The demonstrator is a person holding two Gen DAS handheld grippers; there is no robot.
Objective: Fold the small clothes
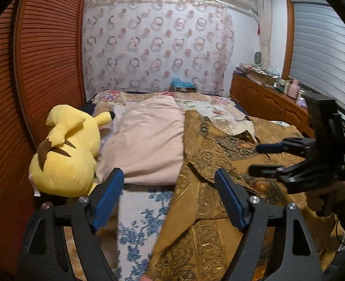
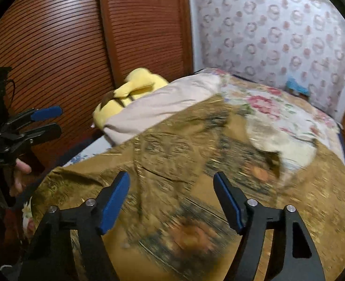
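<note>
A: What is nearest?

B: The left gripper [image 1: 169, 180], angled down over the bed edge, jaws spread with nothing between them. Beneath lie a blue-flowered sheet [image 1: 139, 222] and the brown patterned garment [image 1: 210, 154].

A: And the other one?

B: The right gripper [image 2: 171, 182] tilts down over the same brown patterned garment, which lies spread flat on the bed; its jaws stand apart and empty. From the left camera it sits to the right, fingers pointing left, a hand [image 1: 322, 199] on its handle.

A: Further back?

B: A folded pale pink blanket [image 1: 149, 140] touches the garment's left edge, a yellow plush toy [image 1: 67, 154] beside it against the slatted wooden door [image 1: 48, 58]. Beyond, the floral bedspread [image 2: 277, 110] and the patterned wall curtain [image 1: 153, 44].
</note>
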